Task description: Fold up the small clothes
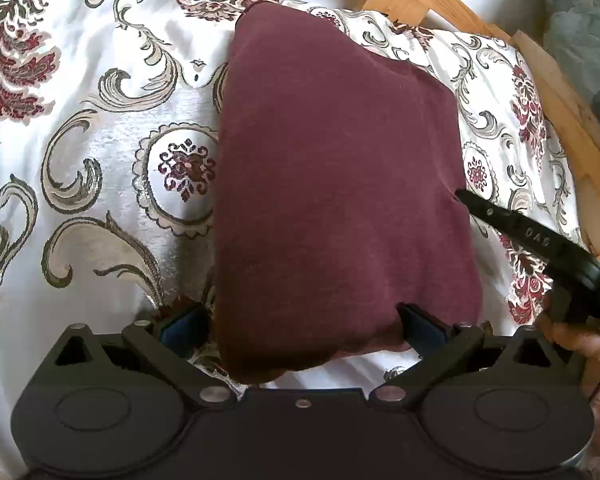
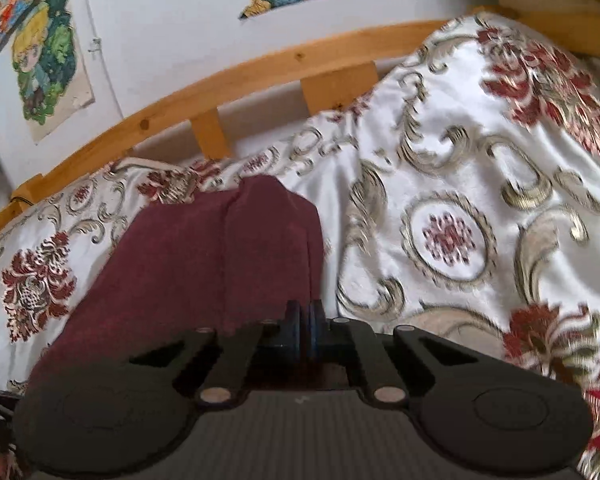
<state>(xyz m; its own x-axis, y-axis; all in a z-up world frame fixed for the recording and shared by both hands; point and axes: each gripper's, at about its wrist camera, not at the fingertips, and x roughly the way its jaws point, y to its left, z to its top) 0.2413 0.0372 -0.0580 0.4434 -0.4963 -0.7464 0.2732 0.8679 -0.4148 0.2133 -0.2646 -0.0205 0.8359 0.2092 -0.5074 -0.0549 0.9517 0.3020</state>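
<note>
Closest to the left wrist camera, the left gripper (image 1: pixel 300 326) stands with its jaws spread wide, 1 blue-padded finger on each side of the near edge of the maroon garment (image 1: pixel 336 184), straddling the cloth without pinching it; that stance looks meant either to steady the bundle or to ready a fresh grab. Folded into a compact, roughly rectangular block, the garment lies flat on the floral bedspread (image 1: pixel 92 120), close to the wooden bed rail (image 1: pixel 560 112), presumably so the soft, level bed can serve as a folding surface. At the garment's right edge, the right gripper (image 1: pixel 462 196) comes in from the side; in its own view its 2 fingers are pressed together, pads nearly touching, and seem to nip the cloth's edge, though the maroon fabric between them is hard to confirm. Pinching there would let that side be lifted or tucked. With so few loose parts showing, the fold looks nearly finished.
</note>
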